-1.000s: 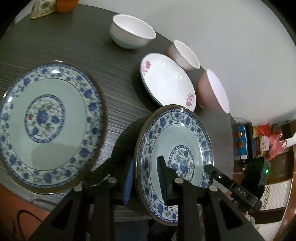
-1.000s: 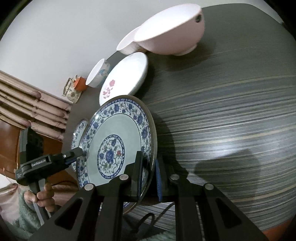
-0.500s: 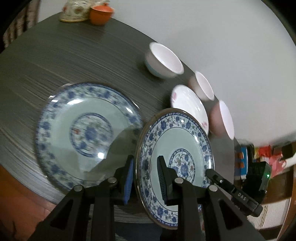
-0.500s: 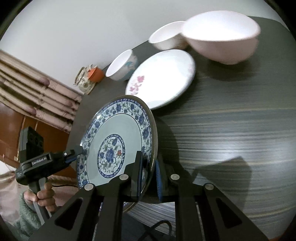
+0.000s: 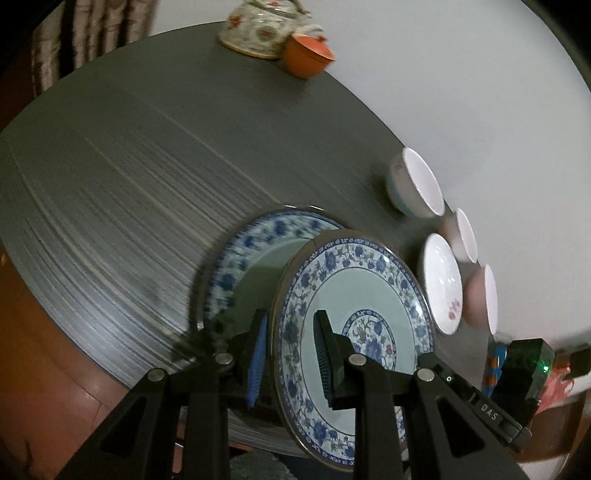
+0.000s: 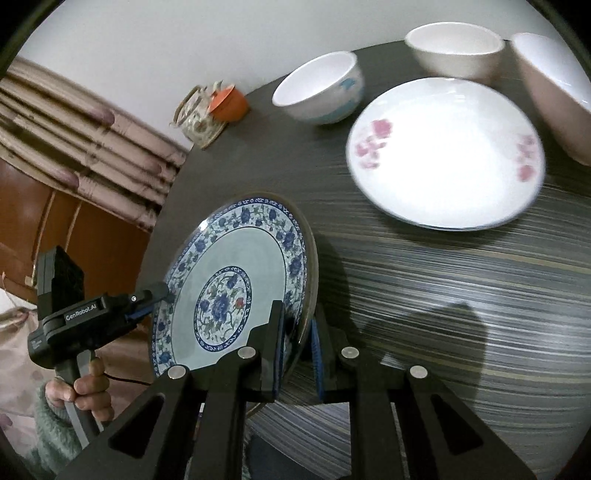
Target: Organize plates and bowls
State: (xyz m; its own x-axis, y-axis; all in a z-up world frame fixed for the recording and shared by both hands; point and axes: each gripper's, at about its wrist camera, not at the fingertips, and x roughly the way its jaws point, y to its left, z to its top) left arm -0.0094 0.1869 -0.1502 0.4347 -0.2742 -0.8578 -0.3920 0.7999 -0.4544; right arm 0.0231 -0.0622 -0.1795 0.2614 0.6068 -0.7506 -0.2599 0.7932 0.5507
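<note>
Both grippers hold one blue-and-white floral plate (image 5: 369, 295) by opposite rims, lifted and tilted above the dark table. My left gripper (image 5: 290, 360) is shut on its near rim. My right gripper (image 6: 297, 349) is shut on the same plate (image 6: 236, 280), and shows in the left wrist view (image 5: 439, 369) at the plate's far rim. A second, larger blue-and-white plate (image 5: 251, 251) lies on the table right behind the held one, partly hidden. A white plate with pink flowers (image 6: 443, 155) lies flat beyond.
Three bowls stand at the table's far edge by the wall: a white-and-blue one (image 6: 321, 88), a small pinkish one (image 6: 454, 48), a larger pink one (image 6: 554, 92). A teapot (image 5: 266, 29) and orange cup (image 5: 306, 55) stand at the far corner. The left gripper's handle and hand (image 6: 77, 332) show at left.
The held plate has been carried left toward the larger blue plate and now overlaps it. The bowls and pink-flowered plate have slid right in the left wrist view.
</note>
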